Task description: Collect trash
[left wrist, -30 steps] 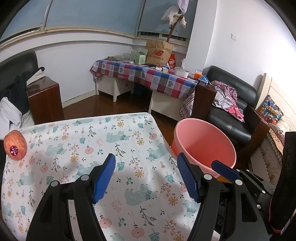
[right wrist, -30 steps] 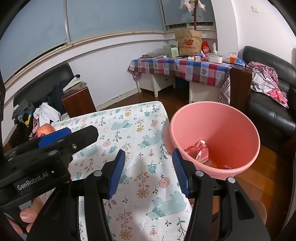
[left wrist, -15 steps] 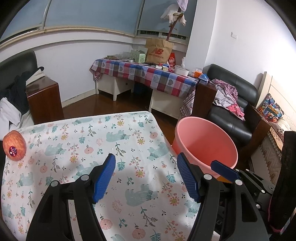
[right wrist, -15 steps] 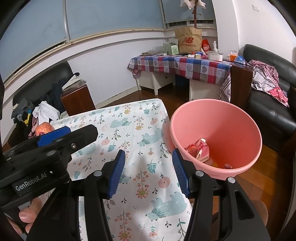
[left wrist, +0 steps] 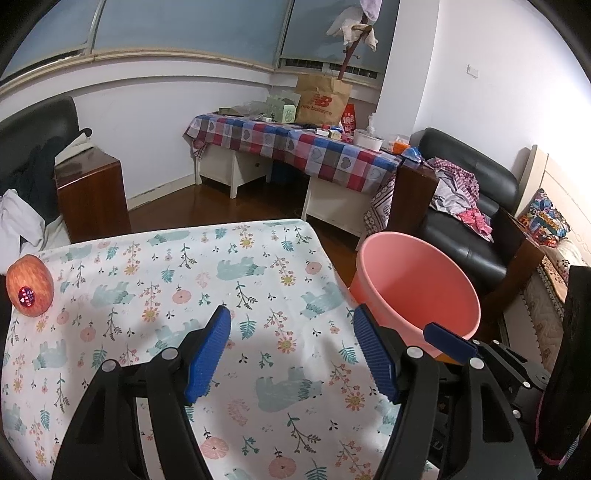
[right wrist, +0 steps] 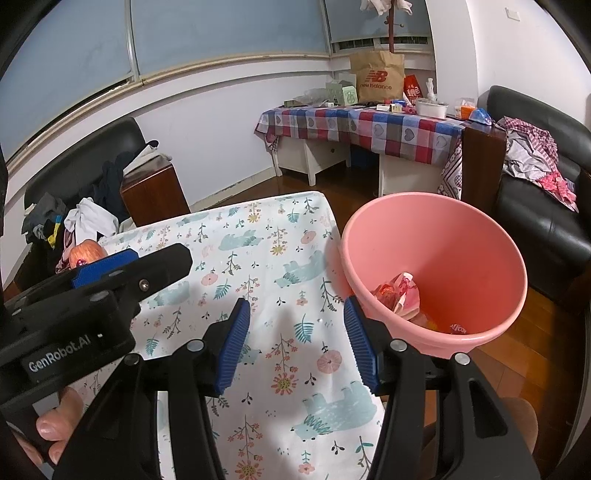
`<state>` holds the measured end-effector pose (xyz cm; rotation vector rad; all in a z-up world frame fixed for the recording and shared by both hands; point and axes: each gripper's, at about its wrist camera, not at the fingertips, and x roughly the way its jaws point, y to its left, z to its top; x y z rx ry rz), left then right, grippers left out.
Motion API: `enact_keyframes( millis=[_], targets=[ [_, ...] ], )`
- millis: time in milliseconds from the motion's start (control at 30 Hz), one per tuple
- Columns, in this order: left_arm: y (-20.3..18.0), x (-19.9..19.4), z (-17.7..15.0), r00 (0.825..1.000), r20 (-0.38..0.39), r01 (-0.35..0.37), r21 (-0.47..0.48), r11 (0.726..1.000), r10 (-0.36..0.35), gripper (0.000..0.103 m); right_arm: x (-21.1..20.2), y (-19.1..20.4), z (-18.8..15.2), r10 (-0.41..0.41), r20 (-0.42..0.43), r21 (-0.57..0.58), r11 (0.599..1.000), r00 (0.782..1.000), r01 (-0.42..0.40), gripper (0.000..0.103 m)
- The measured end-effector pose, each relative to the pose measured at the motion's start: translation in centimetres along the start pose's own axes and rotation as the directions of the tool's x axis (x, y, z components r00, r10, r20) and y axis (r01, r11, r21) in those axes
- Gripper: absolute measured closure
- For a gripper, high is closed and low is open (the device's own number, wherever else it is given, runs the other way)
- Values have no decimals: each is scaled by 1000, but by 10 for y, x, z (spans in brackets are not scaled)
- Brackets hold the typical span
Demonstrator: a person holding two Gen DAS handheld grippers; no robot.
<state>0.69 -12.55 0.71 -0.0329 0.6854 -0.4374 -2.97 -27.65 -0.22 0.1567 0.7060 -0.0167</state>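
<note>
Floral cloth covers the desk [left wrist: 258, 258], bare but for an apple [left wrist: 29, 286] at its far left corner. Both claws, left [left wrist: 291, 349] and right [right wrist: 295, 341], are spread and empty. Trash [right wrist: 400, 295] lies in the pink bin [right wrist: 480, 236] just right of the desk; the apple sits nearer the left claw.

A cluttered room with white walls and a dark wood floor [left wrist: 221, 206].

A band of windows [left wrist: 184, 29] runs high along the far wall, the glass blue-grey. Below stands a long table [left wrist: 295, 144] under a checked cloth, piled with a brown paper bag [left wrist: 321, 99] and small boxes. A coat stand [left wrist: 354, 33] rises behind it. A black sofa [left wrist: 469, 206] strewn with clothes sits at right, a wooden cabinet [left wrist: 88, 192] and another black seat [right wrist: 74, 162] heaped with clothes at left.
</note>
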Motion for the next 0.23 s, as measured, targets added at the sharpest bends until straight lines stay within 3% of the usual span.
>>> enact_keyframes(
  millis=[233],
  targets=[
    [0,2,1,1000,-18,-6,-7,1000,6,35,2,2,0,4,-5,-5,1000,1000,-4,49]
  ],
)
